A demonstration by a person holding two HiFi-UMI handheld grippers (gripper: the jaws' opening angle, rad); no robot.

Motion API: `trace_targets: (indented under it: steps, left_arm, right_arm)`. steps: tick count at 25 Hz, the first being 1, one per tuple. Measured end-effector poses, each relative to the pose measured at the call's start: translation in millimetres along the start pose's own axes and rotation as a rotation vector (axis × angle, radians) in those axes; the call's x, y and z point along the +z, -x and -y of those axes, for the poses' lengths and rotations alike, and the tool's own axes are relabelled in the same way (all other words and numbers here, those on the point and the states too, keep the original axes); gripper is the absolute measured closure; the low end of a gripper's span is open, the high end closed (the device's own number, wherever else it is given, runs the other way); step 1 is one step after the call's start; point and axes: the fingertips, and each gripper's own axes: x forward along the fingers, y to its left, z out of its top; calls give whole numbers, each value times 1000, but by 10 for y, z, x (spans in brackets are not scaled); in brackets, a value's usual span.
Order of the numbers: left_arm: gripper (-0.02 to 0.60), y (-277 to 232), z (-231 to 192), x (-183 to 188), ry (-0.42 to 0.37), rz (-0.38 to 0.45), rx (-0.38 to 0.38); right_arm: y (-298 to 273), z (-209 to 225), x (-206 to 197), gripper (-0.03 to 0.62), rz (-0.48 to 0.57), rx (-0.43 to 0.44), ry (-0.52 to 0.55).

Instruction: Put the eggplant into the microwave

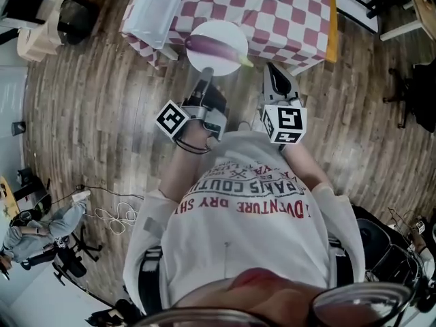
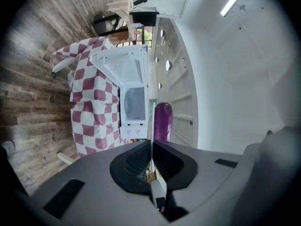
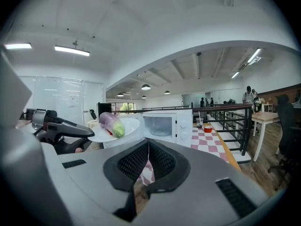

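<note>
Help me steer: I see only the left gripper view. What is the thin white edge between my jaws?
Observer: A round white plate. The left gripper is clamped on its near rim, and the eggplant lies across it.
Operator: Is the right gripper holding anything?
Observer: No. The right gripper is to the right of the plate and not touching it, with its jaws together and empty.
Operator: Which way does the eggplant's stem point?
Observer: Its green end points toward the right gripper's side.
</note>
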Motion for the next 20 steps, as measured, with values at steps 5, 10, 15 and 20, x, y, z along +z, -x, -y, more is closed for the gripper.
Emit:
trace_targets:
  steps: [5, 10, 15, 20]
  left_arm:
    - [546, -335, -89, -64, 4, 9, 22]
    - [546, -634, -215, 30, 3, 8, 47]
    - [546, -1104, -344, 236, 31, -22, 63]
    - [546, -1670, -445, 600, 2, -68, 102]
  right_arm:
    - [-202, 291, -19, 568, -15, 9, 0]
    - [-500, 417, -69, 568, -30, 20, -10]
    - [-933, 592, -27, 568, -44, -11, -9]
    - [-1537, 756, 83, 568, -63, -49, -11]
